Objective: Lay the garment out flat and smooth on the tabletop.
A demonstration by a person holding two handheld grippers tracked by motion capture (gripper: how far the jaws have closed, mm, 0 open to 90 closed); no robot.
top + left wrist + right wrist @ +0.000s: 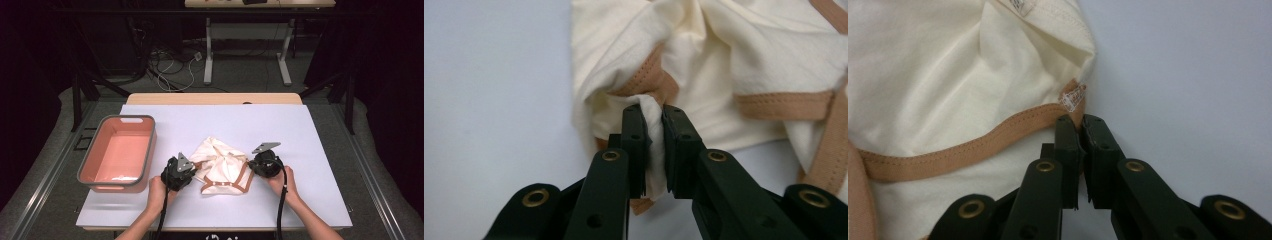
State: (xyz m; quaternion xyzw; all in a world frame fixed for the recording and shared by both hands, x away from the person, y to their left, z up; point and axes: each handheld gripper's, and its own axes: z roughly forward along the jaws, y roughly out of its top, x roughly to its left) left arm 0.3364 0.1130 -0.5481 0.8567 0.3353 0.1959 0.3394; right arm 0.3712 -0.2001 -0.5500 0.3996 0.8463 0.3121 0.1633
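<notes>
A crumpled cream cloth bag with tan straps (pixel 222 165) lies in the middle of the white table top. My left gripper (pixel 192 167) is at the bag's left edge. In the left gripper view my left gripper (pixel 653 112) is shut on a bunched fold of the cream cloth (pixel 734 55). My right gripper (pixel 251 163) is at the bag's right edge. In the right gripper view my right gripper (pixel 1079 122) is shut on the end of a tan strap (pixel 948 155) at the corner of the bag (pixel 938 75).
A pink tub with a grey rim (pixel 146 155) stands at the left of the table (pixel 310 135), close to my left hand. Beyond the far edge are desk legs and loose cables on the floor.
</notes>
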